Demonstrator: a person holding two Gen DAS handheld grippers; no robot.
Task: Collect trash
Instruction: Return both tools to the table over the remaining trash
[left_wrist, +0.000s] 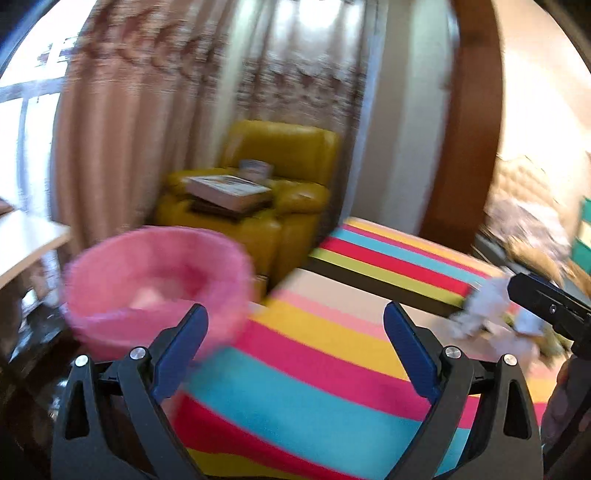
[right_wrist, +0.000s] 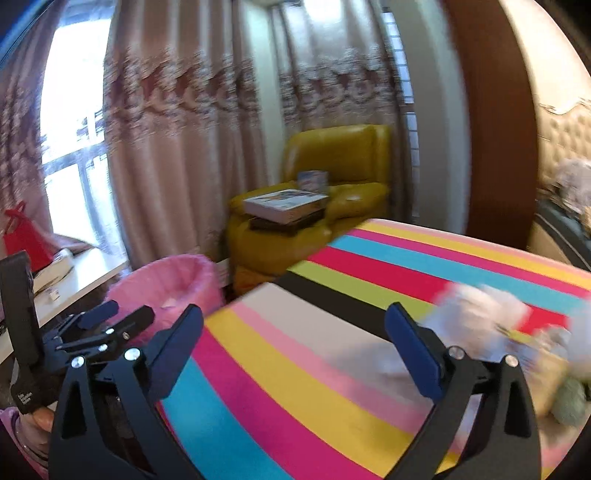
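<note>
A bin lined with a pink bag (left_wrist: 155, 284) stands on the floor left of the striped bed (left_wrist: 314, 376); it also shows in the right wrist view (right_wrist: 170, 284). Crumpled white paper trash (left_wrist: 487, 314) lies on the bed at the right, blurred, with more scraps beside it (right_wrist: 484, 314). My left gripper (left_wrist: 295, 350) is open and empty, over the bed edge next to the bin. My right gripper (right_wrist: 295, 350) is open and empty above the bed, the trash just right of its right finger (right_wrist: 417, 354). The left gripper also shows at the left (right_wrist: 110, 325).
A yellow leather armchair (left_wrist: 280, 173) with stacked books (left_wrist: 229, 192) stands behind the bin by the curtains. A white desk (left_wrist: 26, 236) is at the left, with a red bag (right_wrist: 22, 236) on it. A padded headboard (right_wrist: 565, 129) is at the right.
</note>
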